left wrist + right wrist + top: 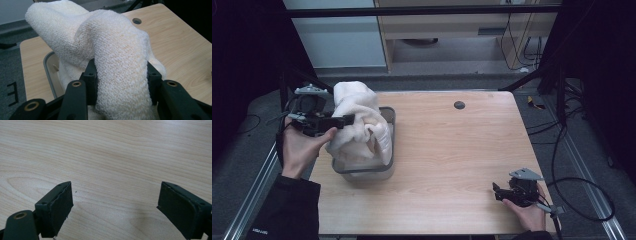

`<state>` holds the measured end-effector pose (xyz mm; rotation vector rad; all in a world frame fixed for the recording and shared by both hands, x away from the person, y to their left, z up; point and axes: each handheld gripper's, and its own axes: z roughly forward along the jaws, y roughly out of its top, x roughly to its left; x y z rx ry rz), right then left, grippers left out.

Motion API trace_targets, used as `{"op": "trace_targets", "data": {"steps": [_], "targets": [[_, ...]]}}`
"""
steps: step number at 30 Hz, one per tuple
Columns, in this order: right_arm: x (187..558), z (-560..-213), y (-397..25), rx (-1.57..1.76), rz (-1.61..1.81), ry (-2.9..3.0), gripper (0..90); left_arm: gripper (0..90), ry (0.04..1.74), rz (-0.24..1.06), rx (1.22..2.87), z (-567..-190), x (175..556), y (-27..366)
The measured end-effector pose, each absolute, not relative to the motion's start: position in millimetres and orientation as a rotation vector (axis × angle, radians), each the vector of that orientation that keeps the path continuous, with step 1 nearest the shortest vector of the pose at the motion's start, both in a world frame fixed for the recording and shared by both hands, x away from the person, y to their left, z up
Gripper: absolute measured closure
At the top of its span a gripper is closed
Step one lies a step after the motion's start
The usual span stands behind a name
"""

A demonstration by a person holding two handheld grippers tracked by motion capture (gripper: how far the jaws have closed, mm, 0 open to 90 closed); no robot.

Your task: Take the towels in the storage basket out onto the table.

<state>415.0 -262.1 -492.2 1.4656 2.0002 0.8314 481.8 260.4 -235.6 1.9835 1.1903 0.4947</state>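
the left gripper (343, 120) has its jaws closed on a thick fold of the white towel (357, 120), and in the left gripper view the cloth (112, 62) bulges up and over between the two black pads, filling the gap. most of the towel is lifted above the grey bin (389, 145); its lower part hangs down into the bin just ahead of and below the jaws, with some cloth draped over the near rim. which way the work runs cannot be told from this moment. if the towel is going in, it is roughly halfway, since the bulk stands high and needs lowering and releasing; if it is coming out, the tail has yet to clear the rim.

the left hand (302, 147) comes in from the table's left edge, gripper held level and pointing across toward the bin, with the towel rising beyond its tips.

the right gripper (503, 192) rests low near the table's front right corner, well apart from the bin, pointing leftward. its jaws stand wide open with nothing between them; in the right gripper view bare wooden table (112, 165) lies ahead of the pads. the right hand (527, 212) takes no part in the grasp, so the remaining work looks to fall to the left side.
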Motion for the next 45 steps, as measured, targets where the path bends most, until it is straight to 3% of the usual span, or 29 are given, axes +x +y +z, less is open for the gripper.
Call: {"op": "trace_targets", "data": {"steps": [16,45], "targets": [[414.5,-491.1,-263.2,1.469,0.839,1.991,12.5,57.1,1.081,0.486,2.011,-218.9,473.8,227.2],[414.1,-489.5,-265.4,1.463,0.843,1.982,12.5,56.9,0.927,0.401,2.116,-224.9,478.3,152.8]]}}
